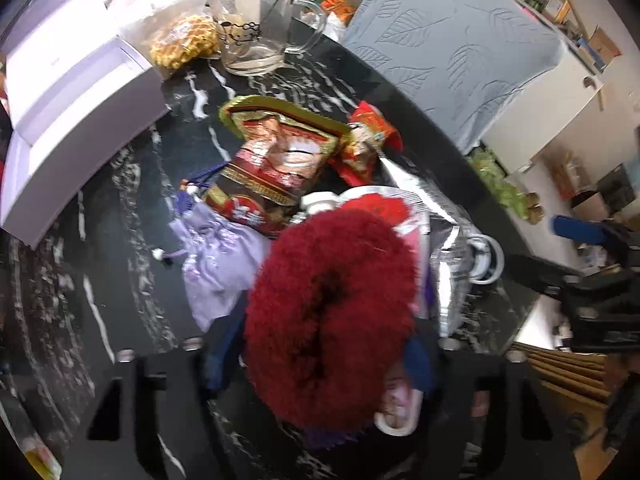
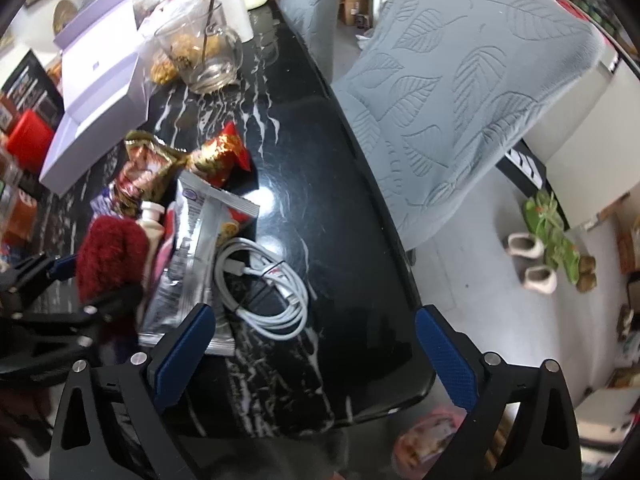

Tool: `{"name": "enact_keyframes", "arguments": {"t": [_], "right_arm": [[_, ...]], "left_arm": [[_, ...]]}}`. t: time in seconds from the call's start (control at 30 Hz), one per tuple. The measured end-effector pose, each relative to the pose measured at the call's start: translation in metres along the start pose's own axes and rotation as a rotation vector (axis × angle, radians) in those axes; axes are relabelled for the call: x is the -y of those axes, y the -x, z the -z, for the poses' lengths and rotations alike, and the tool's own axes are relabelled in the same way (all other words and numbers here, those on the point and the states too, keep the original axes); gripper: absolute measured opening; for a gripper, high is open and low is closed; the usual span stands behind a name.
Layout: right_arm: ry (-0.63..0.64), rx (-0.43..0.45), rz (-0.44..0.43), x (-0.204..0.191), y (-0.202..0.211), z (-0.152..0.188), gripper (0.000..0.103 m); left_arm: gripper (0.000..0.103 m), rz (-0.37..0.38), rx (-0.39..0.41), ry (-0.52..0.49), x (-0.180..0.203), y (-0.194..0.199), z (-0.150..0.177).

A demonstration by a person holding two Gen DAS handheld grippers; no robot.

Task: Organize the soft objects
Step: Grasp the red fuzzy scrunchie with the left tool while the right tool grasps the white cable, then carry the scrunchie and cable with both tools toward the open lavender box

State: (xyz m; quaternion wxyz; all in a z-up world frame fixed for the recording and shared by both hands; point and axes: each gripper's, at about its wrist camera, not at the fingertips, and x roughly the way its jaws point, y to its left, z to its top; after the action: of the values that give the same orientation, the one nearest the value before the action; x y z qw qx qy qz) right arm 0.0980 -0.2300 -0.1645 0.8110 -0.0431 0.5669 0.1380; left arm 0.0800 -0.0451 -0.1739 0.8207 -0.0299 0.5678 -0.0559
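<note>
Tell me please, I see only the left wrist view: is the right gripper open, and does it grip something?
Observer: The right gripper is open and grips nothing.
Operator: What lies close before it?
Observer: A coiled white cable lies on the black table, beside a silver snack bag.
Operator: How does my red fluffy thing look from that side?
Observer: The red fluffy thing sits in the left gripper, right beside a white bottle.
</note>
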Motion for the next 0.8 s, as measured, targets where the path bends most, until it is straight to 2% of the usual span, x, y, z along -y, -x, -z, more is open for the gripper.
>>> {"name": "enact_keyframes", "arguments": {"t": [0.07, 0.2, 0.37, 0.8], "right_arm": [[0.043, -0.002, 0.007, -0.002, -0.008, -0.001, 0.092], [0.129, -0.002, 0.015, -0.009, -0.019, 0.002, 0.086], [0.187, -0.004, -0.038, -0.019, -0.027, 0.003, 0.079], [0.318, 0.021, -0.039, -0.045, -0.042, 0.004, 0.068]], "left_arm": [[0.051, 0.043, -0.006, 0.014, -0.001, 0.002, 0.000], [0.045, 0.048, -0.002, 0.020, -0.002, 0.007, 0.000], [0.045, 0.055, 0.006, 0.031, -0.008, 0.017, -0.001], [0.045, 0.041, -0.009, 0.056, -0.018, 0.026, 0.002]]}}
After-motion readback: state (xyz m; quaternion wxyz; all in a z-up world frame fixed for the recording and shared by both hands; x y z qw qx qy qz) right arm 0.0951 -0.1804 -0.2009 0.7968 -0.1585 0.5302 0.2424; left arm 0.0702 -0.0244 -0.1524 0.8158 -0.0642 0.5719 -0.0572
